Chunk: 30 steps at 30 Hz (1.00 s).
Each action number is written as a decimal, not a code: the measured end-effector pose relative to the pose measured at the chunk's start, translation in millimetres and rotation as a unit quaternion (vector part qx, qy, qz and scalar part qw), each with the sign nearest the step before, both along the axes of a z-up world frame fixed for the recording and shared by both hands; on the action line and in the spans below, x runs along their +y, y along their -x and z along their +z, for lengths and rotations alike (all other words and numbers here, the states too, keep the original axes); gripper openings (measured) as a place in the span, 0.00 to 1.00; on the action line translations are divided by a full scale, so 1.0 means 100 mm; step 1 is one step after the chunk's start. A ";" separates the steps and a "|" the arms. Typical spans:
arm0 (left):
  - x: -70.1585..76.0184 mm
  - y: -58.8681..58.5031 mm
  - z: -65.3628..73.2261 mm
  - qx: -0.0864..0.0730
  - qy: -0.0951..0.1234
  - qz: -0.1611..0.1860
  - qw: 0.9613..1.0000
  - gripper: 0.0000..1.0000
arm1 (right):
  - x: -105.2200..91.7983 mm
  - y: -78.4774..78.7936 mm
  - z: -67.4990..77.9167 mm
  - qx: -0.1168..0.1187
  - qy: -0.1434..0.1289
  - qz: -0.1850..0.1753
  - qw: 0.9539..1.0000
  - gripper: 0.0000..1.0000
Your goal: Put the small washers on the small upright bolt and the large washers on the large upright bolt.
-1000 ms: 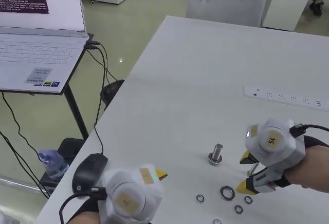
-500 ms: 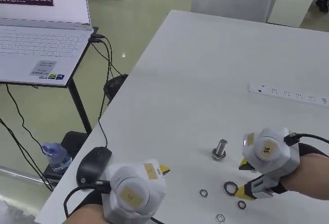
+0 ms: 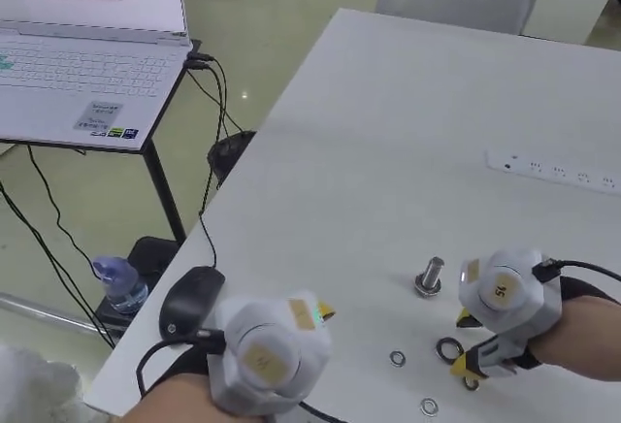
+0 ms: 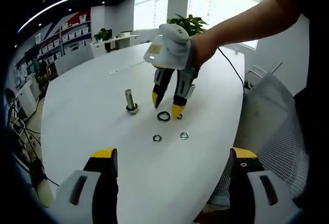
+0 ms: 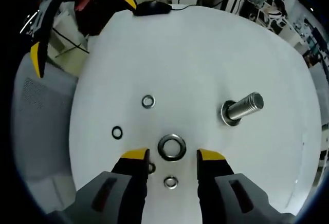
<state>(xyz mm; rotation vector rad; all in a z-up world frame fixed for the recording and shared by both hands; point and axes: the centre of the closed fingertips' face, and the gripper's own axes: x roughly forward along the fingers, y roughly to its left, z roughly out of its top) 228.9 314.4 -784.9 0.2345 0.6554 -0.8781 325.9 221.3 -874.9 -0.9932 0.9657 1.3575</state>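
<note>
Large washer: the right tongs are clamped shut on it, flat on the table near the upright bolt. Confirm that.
Not clamped shut. In the right gripper view the right tongs stand open, a tip either side of the large washer, which lies flat on the table near the upright bolt.

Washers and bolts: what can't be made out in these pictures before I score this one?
Large bolt foot, right gripper view: too small to tell a seated washer from the bolt's own head.
Small washer, right gripper view: half covered by a jaw of the right gripper.
Others near that gripper, head view: its body covers part of the table, so they cannot be counted.
</note>
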 end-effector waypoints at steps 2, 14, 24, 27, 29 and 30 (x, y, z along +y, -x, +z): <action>0.00 -0.01 0.00 0.000 0.002 0.001 1.000 0.89 | -0.01 0.00 -0.03 -0.004 0.006 0.003 1.000 0.38; 0.00 0.00 -0.04 0.005 0.001 -0.002 1.000 0.87 | 0.01 -0.01 -0.03 -0.002 0.010 0.000 1.000 0.36; 0.01 0.00 -0.05 0.003 0.000 0.000 1.000 0.86 | 0.00 -0.01 -0.04 -0.001 0.023 -0.006 1.000 0.28; 0.01 0.01 -0.04 0.004 0.003 0.001 1.000 0.86 | -0.01 -0.01 -0.04 -0.004 0.030 -0.005 1.000 0.24; 0.01 0.01 -0.05 0.003 0.001 -0.001 1.000 0.86 | 0.00 0.00 -0.05 -0.007 0.037 -0.006 0.999 0.24; 0.02 0.02 -0.05 0.004 0.000 -0.001 1.000 0.85 | 0.00 0.00 -0.06 -0.008 0.039 -0.007 0.999 0.24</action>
